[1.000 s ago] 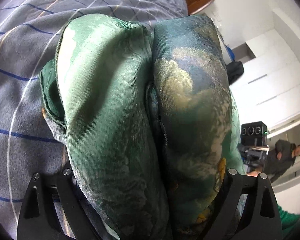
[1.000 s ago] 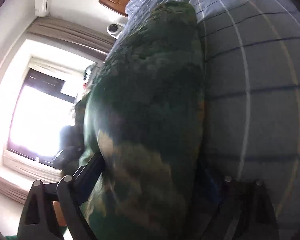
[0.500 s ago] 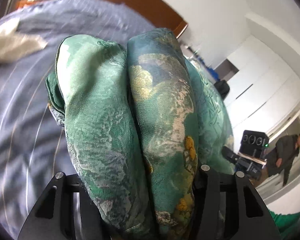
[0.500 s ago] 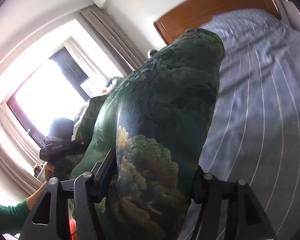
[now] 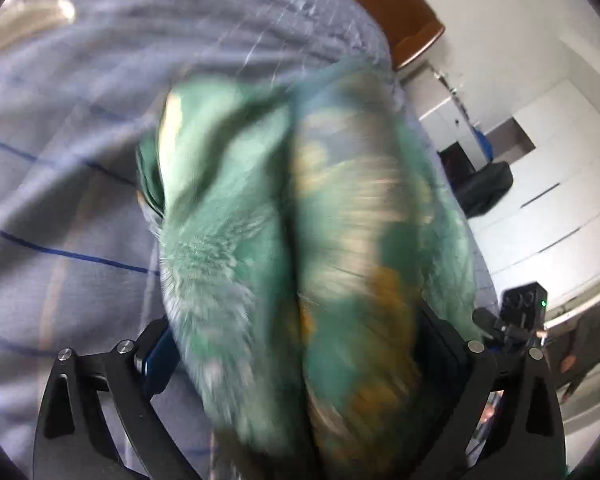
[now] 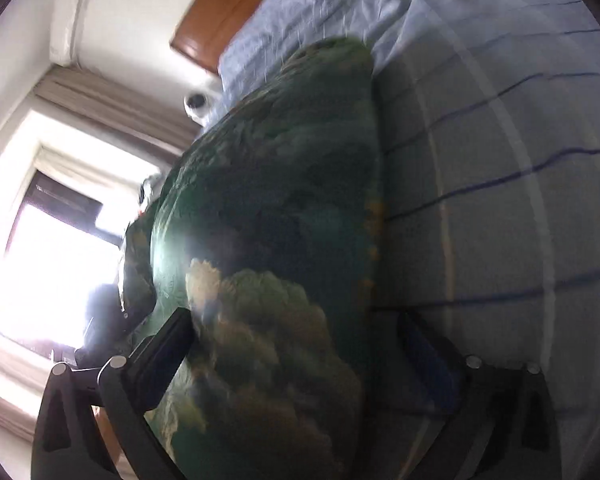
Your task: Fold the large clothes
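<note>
Letting go cleanly matters: both grippers' fingers (image 5: 156, 364) have just spread wide around the green garment (image 5: 300, 240); withdraw without dragging it across the bed (image 6: 500, 160).

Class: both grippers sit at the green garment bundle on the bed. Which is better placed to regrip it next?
Probably left: the left gripper, jaws just opened, frames the green garment bundle centrally; the right gripper has it nearer one finger.

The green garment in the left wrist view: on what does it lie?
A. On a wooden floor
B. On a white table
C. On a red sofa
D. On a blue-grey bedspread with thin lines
D: the green garment lies on the blue-grey bedspread with thin dark and pale lines, and the wooden headboard shows beyond it.
</note>
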Available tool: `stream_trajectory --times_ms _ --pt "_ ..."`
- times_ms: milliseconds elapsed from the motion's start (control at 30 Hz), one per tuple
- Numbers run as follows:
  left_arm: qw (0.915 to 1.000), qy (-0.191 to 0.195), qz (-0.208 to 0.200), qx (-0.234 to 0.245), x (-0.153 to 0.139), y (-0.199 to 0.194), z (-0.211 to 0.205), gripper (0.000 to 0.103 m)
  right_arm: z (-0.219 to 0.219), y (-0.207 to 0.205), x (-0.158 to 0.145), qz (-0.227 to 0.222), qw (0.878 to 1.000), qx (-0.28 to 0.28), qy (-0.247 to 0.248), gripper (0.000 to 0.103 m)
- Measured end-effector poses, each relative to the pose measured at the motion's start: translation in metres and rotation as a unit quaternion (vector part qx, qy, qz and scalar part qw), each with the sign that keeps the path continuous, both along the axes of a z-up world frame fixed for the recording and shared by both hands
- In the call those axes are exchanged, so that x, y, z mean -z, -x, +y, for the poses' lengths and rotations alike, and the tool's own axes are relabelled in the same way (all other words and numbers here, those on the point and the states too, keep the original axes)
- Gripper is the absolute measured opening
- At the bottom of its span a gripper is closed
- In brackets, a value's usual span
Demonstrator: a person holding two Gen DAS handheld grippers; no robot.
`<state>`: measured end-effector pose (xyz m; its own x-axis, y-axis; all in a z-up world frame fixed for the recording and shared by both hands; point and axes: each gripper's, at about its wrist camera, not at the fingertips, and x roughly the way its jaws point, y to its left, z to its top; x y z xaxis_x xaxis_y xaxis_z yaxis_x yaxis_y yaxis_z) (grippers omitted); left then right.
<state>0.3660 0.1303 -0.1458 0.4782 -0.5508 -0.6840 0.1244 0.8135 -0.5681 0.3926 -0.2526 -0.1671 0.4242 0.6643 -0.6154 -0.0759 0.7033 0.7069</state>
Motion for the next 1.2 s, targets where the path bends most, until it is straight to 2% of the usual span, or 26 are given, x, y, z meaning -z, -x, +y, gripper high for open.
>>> stream_trajectory --times_ms 67,133,200,267,333,400,467,500,600,667,933,1067,1200 --pt "0.9977 -0.049 -0.045 0.009 -0.029 0.029 0.003 0.099 -0.001 0.022 -0.027 -0.051 0.996 0.010 0.072 0.102" --pt "0.9863 -0.125 -0.107 0.003 -0.063 0.064 0.005 0.100 0.003 0.045 -0.054 -0.097 0.981 0.018 0.166 0.102" --pt "0.9668 -0.194 -0.166 -0.013 -0.091 0.109 -0.002 0.102 0.006 0.081 -0.085 -0.150 0.960 0.032 0.233 0.102" --pt "0.9516 -0.227 -0.203 -0.042 -0.101 0.139 -0.005 0.102 0.008 0.114 -0.106 -0.184 0.939 0.050 0.288 0.102" --pt "0.9403 -0.245 -0.223 -0.077 -0.103 0.167 -0.015 0.103 0.013 0.143 -0.116 -0.195 0.912 0.068 0.354 0.102" --pt "0.9385 -0.246 -0.225 -0.091 -0.101 0.186 -0.034 0.103 0.013 0.154 -0.123 -0.193 0.894 0.083 0.395 0.102" --pt "0.9409 -0.250 -0.211 -0.090 -0.096 0.187 -0.056 0.103 0.011 0.168 -0.131 -0.185 0.888 0.111 0.406 0.102" --pt "0.9410 -0.251 -0.206 -0.094 -0.096 0.195 -0.066 0.103 0.007 0.175 -0.135 -0.179 0.890 0.119 0.403 0.102" --pt "0.9412 -0.240 -0.211 -0.110 -0.095 0.211 -0.091 0.103 -0.001 0.194 -0.146 -0.175 0.911 0.119 0.354 0.102" --pt "0.9440 -0.232 -0.210 -0.105 -0.092 0.213 -0.101 0.103 -0.010 0.209 -0.148 -0.166 0.916 0.126 0.342 0.102" --pt "0.9361 -0.259 -0.211 -0.110 -0.105 0.237 -0.131 0.103 -0.006 0.243 -0.150 -0.180 0.884 0.139 0.408 0.102" --pt "0.9298 -0.274 -0.220 -0.110 -0.110 0.244 -0.143 0.103 -0.007 0.254 -0.158 -0.196 0.878 0.150 0.409 0.102" --pt "0.9258 -0.272 -0.233 -0.122 -0.118 0.250 -0.147 0.103 -0.007 0.262 -0.163 -0.213 0.871 0.159 0.413 0.102"
